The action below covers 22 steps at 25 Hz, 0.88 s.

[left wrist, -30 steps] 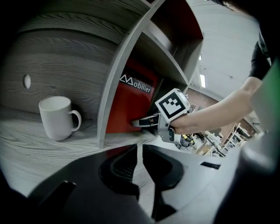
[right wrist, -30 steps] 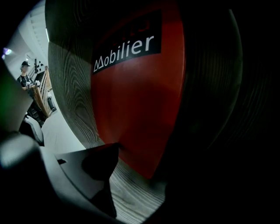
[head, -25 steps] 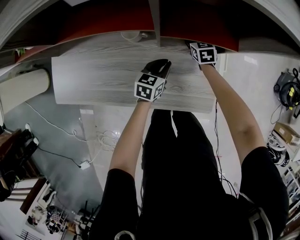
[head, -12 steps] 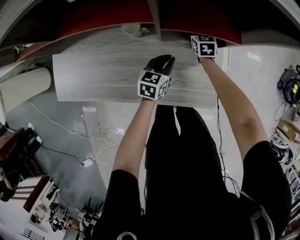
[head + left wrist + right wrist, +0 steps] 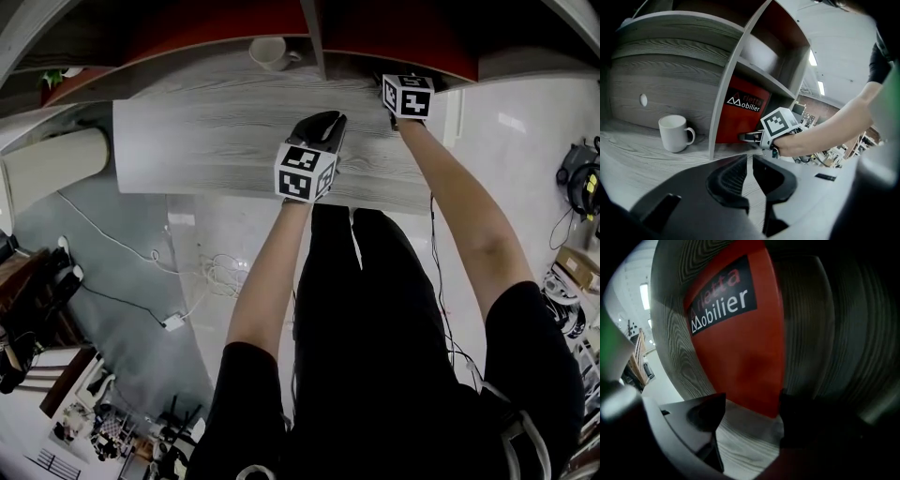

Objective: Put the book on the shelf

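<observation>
The red book (image 5: 740, 348), with a black label strip, stands upright in the shelf compartment right of the grey divider (image 5: 726, 93); the left gripper view also shows the book (image 5: 738, 117). My right gripper (image 5: 750, 401) is at its lower edge. Its jaws have just been opening and stand wide, with the book's bottom edge across the gap, and the pads do not press on it. In the head view only its marker cube (image 5: 408, 96) shows at the shelf's front. My left gripper (image 5: 326, 122) hovers over the wooden tabletop (image 5: 206, 141), shut on nothing.
A white mug (image 5: 675, 133) stands on the tabletop in the compartment left of the divider, and the mug (image 5: 270, 52) also shows in the head view. Upper shelf boards run above the book. Cables (image 5: 141, 253) lie on the floor left of the table.
The left gripper has lifted a little over the tabletop. The right gripper stays at the shelf. The head view has shifted, so the white mug now shows fully.
</observation>
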Available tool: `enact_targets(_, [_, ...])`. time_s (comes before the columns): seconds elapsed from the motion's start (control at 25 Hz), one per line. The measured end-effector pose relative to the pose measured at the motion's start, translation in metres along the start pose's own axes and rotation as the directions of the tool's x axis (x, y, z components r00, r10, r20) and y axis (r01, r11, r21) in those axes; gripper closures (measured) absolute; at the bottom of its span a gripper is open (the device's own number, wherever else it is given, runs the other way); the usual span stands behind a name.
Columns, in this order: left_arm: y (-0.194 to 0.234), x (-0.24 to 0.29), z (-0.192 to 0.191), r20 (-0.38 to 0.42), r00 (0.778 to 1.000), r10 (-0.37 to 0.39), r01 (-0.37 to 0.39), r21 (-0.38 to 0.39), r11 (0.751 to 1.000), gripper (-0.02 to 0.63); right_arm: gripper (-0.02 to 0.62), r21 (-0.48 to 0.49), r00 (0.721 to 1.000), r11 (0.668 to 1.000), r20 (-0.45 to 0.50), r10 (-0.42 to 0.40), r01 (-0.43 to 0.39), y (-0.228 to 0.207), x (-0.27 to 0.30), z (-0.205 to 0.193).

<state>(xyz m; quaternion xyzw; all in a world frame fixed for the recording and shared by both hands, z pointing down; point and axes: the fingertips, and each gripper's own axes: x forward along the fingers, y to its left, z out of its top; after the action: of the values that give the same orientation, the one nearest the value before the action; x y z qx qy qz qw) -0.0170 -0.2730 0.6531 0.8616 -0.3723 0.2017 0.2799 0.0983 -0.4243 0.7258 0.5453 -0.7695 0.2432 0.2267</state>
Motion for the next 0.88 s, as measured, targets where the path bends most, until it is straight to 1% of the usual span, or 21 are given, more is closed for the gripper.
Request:
enact_targets(0.08, [-0.006,-0.006,-0.003,0.004,1.000,0.009,-0.009,0.000,1.000,0.568,0.245,0.031,1.000,0.999,-0.004,0.016,-0.016,0.002,-0.009,-0.008])
enact_targets(0.2, [-0.012,-0.013,-0.004,0.014,1.000,0.020,-0.020,0.003,1.000,0.568,0.245,0.053,0.997,0.996,-0.008,0.072,-0.072,0.009,-0.016,-0.018])
enact_targets(0.36, [-0.020,-0.024,-0.007,0.025,0.999,0.039,-0.039,-0.025,0.999,0.568,0.247,0.084,0.993,0.990,-0.010,0.118,-0.117,0.014,-0.038,-0.027])
enact_targets(0.56, [-0.037,-0.038,-0.007,0.045,0.996,0.072,-0.069,-0.062,0.996,0.568,0.247,0.039,0.983,0.983,-0.031,0.181,-0.180,0.025,-0.081,-0.040])
enact_targets(0.72, [-0.048,-0.053,-0.002,0.068,0.992,0.107,-0.101,-0.078,0.992,0.568,0.247,0.005,0.975,0.975,-0.019,0.221,-0.221,0.028,-0.117,-0.039])
enact_targets(0.8, [-0.056,-0.062,0.000,0.091,0.988,0.128,-0.118,-0.110,0.987,0.568,0.247,-0.016,0.972,0.971,-0.016,0.236,-0.237,0.026,-0.140,-0.043])
enact_targets(0.88, [-0.067,-0.070,-0.001,0.107,0.984,0.142,-0.124,-0.155,0.980,0.568,0.251,-0.017,0.969,0.969,-0.011,0.247,-0.247,0.023,-0.165,-0.051])
